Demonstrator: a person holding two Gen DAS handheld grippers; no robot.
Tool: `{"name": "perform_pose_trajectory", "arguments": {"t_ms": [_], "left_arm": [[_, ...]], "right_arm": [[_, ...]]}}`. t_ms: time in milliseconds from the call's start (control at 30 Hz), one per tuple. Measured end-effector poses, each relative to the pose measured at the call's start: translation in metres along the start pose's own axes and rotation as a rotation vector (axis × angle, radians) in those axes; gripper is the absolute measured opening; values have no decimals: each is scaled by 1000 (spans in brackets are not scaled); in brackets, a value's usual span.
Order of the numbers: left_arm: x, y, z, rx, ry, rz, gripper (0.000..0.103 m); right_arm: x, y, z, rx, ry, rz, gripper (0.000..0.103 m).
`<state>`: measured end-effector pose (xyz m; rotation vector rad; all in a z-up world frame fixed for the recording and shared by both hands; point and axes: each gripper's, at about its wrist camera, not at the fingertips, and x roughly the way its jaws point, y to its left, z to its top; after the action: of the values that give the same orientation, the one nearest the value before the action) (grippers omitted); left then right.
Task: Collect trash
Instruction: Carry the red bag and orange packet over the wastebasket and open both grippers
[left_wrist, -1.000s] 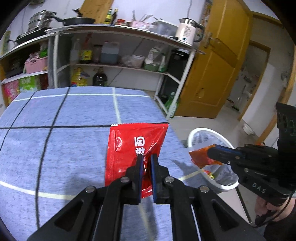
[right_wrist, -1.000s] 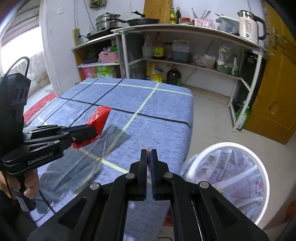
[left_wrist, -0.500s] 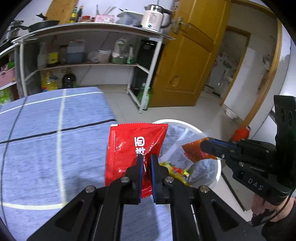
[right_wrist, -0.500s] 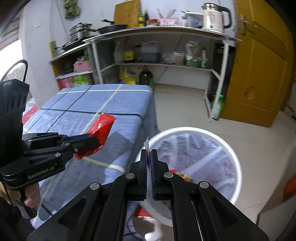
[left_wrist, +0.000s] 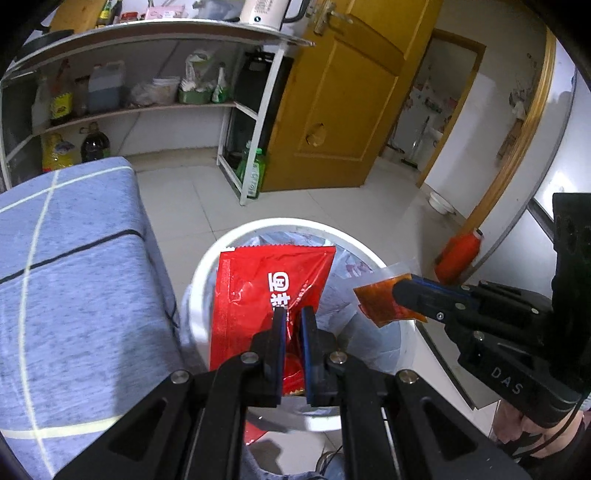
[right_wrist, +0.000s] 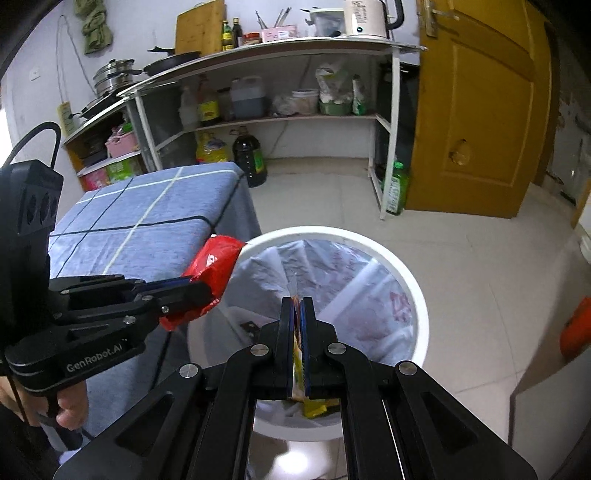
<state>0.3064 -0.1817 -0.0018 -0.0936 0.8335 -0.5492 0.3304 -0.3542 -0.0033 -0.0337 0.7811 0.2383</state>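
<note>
- Kitchen floor, white bin (left_wrist: 207, 273) just beside the blue-clothed table (left_wrist: 74, 258).
- Left gripper (left_wrist: 291, 317) clamped tight on the red wrapper (left_wrist: 258, 291), hanging over the bin's rim.
- Right gripper (right_wrist: 297, 306) pinching the orange sachet (left_wrist: 380, 299) above the bin's opening.

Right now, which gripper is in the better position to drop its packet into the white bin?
Right. The right gripper holds its orange sachet over the bin opening; the left gripper holds its red packet near the rim.

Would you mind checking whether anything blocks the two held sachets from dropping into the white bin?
Nothing visible does: the red foil sachet and the small orange sauce sachet both hang over the open, bag-lined white round bin.
</note>
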Motion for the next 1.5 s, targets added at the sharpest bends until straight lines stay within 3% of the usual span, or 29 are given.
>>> {"name": "perform_pose_trajectory", "arguments": {"t_ms": [233,467,567,733,967,1100,1500], "left_arm": [[22,4,4,-13,40,-7,9],[20,6,4,-12,26,-1,10],[18,5,4,-16,22,-7,22],[14,6,3,-24,13,-11,23],[-6,3,-1,-21,-20,-13,23],[-22,-1,-6,-12,-43,-5,23],[-75,-8,-37,2,-94,12,25]], "right_arm": [[8,-12,-1,38,23,-13,3],[14,-13,-2,40,35,-42,3],[14,-12,-1,38,35,-52,6],[10,-13,-3,40,31,-57,9],[-7,-7,-7,35,4,-49,12],[-19,1,-15,22,-9,-50,18],[-62,25,-48,68,-68,-27,20]]}}
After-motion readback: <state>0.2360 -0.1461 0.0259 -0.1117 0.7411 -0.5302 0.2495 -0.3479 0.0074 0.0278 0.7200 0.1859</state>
